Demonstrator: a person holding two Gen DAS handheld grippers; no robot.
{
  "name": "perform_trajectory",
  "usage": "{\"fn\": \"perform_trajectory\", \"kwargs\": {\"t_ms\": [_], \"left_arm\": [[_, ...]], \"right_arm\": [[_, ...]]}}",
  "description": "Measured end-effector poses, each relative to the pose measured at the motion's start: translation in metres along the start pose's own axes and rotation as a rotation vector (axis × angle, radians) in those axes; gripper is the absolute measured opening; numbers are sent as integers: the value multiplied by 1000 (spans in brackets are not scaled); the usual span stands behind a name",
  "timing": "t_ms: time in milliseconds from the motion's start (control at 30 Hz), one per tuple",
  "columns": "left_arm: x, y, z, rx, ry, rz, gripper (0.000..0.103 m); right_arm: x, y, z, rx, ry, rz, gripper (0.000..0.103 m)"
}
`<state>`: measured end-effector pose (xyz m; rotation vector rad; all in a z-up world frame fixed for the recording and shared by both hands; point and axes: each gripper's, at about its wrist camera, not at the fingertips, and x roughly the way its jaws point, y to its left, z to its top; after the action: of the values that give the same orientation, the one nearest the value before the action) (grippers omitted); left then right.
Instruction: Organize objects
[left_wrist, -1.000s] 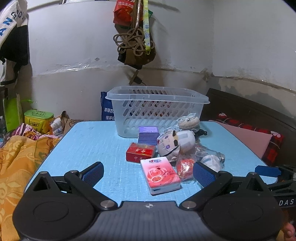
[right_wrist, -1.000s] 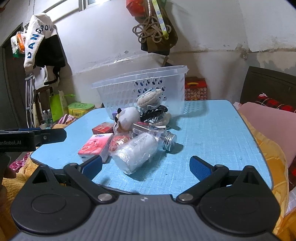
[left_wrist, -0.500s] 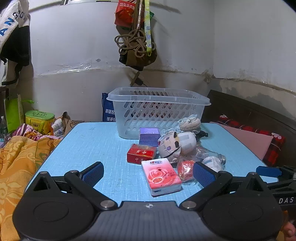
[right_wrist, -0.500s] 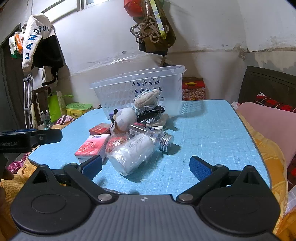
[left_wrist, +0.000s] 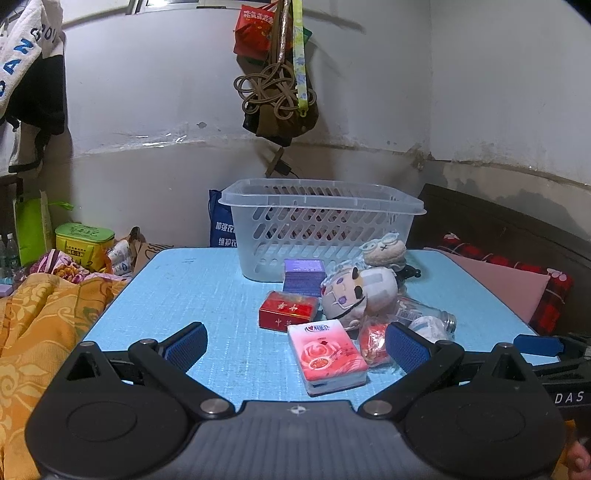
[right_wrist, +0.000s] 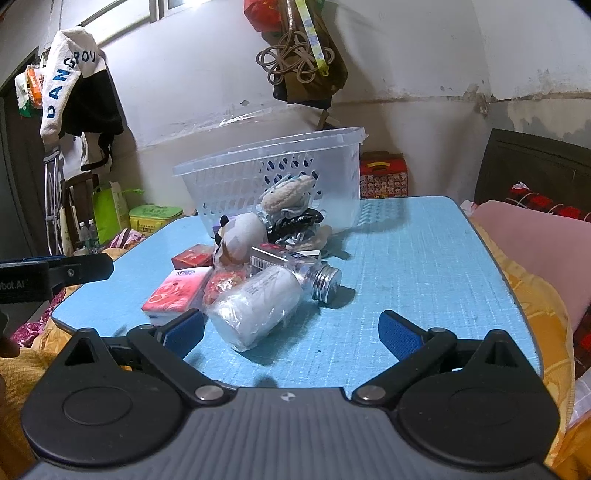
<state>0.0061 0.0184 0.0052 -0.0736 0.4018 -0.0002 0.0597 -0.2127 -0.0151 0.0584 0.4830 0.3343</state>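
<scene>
Pink tissue pack (left_wrist: 327, 356): flat on the blue table (left_wrist: 207, 291), nearest item to the left gripper (left_wrist: 295, 343), lying between its spread fingers and a little ahead of them.
Long axis: runs roughly away from the left wrist camera, angled slightly to the right, so the narrow sides face the two pads.
Nearer hand: the left one, by my judgement; from the right gripper (right_wrist: 291, 328) the pack (right_wrist: 177, 291) sits off to the left, behind the wrapped white roll (right_wrist: 255, 306).
Jaws: both grippers released, wide apart, holding nothing.
Pile: red box (left_wrist: 288, 309), purple box (left_wrist: 303, 277), plush toy (left_wrist: 356, 295) and glass jar (right_wrist: 314, 275) crowd together just behind the pack.
Basket (left_wrist: 321, 229): clear plastic, at the table's far side, apparently empty; likely the destination.
Risk: the red snack packet (left_wrist: 373, 341) touches the pack's right side and may get pinched with it.
</scene>
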Motion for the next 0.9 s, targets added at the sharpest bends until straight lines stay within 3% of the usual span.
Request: {"fn": "perform_trajectory", "kwargs": {"t_ms": [200, 900], "left_arm": [[-1, 1, -1, 8, -3, -29, 103], [-1, 0, -2, 0, 2, -24, 103]], "right_arm": [[3, 1, -3, -5, 14, -8, 103], [8, -1, -4, -5, 28, 10, 103]]}}
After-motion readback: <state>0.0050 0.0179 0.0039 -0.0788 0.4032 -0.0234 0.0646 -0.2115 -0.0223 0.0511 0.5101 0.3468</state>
